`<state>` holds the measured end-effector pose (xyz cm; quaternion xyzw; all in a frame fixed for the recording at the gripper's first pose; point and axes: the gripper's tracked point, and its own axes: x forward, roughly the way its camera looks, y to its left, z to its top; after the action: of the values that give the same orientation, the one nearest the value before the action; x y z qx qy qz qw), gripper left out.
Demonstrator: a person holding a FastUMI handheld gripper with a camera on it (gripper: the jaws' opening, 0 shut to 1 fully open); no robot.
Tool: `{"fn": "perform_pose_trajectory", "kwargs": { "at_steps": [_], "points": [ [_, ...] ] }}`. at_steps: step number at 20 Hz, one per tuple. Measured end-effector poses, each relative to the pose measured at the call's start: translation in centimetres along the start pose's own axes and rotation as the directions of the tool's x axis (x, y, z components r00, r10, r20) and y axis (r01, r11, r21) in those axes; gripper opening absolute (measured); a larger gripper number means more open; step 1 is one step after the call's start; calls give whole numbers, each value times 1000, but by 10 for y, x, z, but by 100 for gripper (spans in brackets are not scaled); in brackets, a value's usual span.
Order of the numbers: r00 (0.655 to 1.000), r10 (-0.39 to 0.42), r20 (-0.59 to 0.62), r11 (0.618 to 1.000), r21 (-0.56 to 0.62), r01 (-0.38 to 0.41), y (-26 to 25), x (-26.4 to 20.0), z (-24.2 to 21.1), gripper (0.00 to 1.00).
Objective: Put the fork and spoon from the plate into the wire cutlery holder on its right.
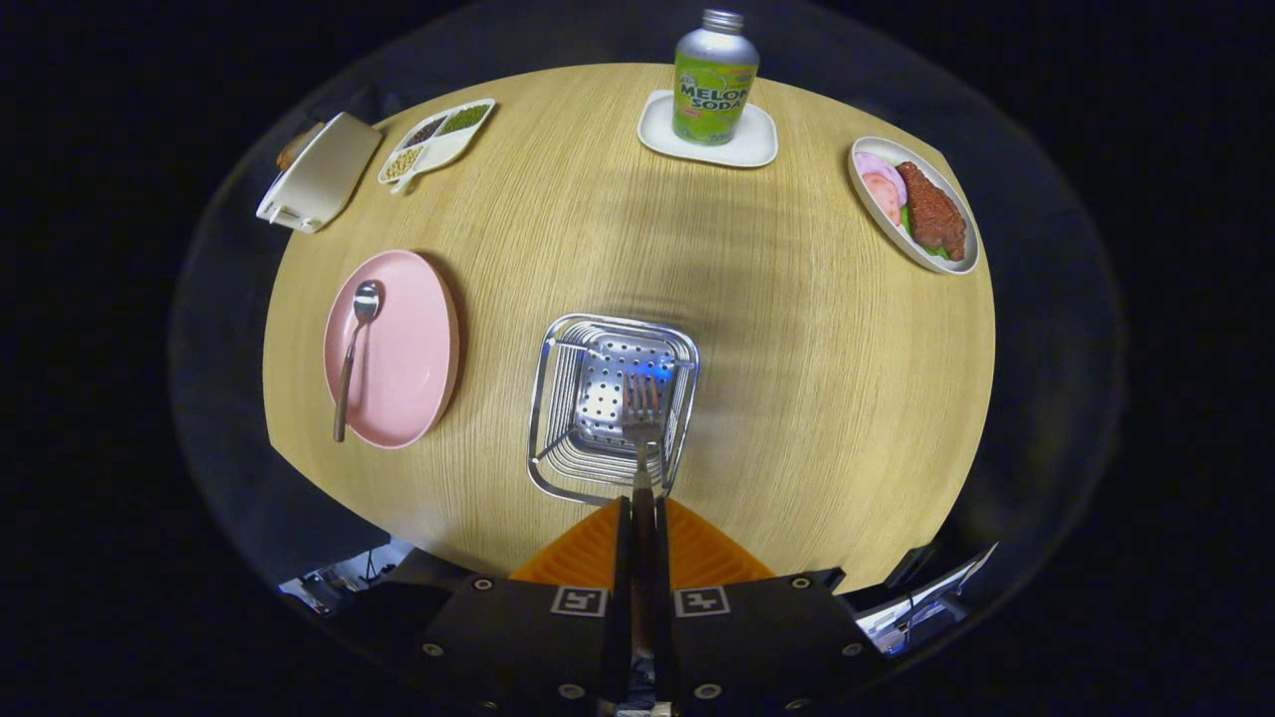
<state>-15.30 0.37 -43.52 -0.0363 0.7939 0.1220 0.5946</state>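
Table (797, 398): pale wood-grain top, matt, with fine straight lines. Cutlery holder (613, 403), just ahead of the gripper (642, 518): bright polished metal wire over a perforated metal floor, highly reflective. Fork (642, 418), clamped between both fingers with its tines over the holder: shiny metal. Pink plate (393, 349), left of the holder: smooth with a soft satin sheen. Spoon (351, 363) lying on it: glossy metal bowl, duller handle. Bottle (713, 80), far beyond the fingers: brushed metal shoulder and cap, glossy printed wrap. Coaster (757, 144) beneath it: smooth, matt white. Oval dish (877, 214), far right: glazed white rim.
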Motion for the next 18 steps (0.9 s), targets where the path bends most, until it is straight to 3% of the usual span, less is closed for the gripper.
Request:
{"fn": "perform_pose_trajectory", "kwargs": {
  "at_steps": [5,8,10,12,13,16,18],
  "points": [
    [986,-39,160,998,51,31,-9,-10,21,15],
    [945,-39,326,996,89,11,-9,-32,43,15],
    [888,-35,458,995,98,-11,-6,-54,61,15],
    [821,-71,567,995,99,17,-10,-73,75,21],
    [785,-87,613,994,104,29,-12,-84,80,32],
    [688,-102,719,991,134,7,-4,-117,87,47],
    [606,-90,790,991,132,-26,8,-146,90,68]
  ]
}}
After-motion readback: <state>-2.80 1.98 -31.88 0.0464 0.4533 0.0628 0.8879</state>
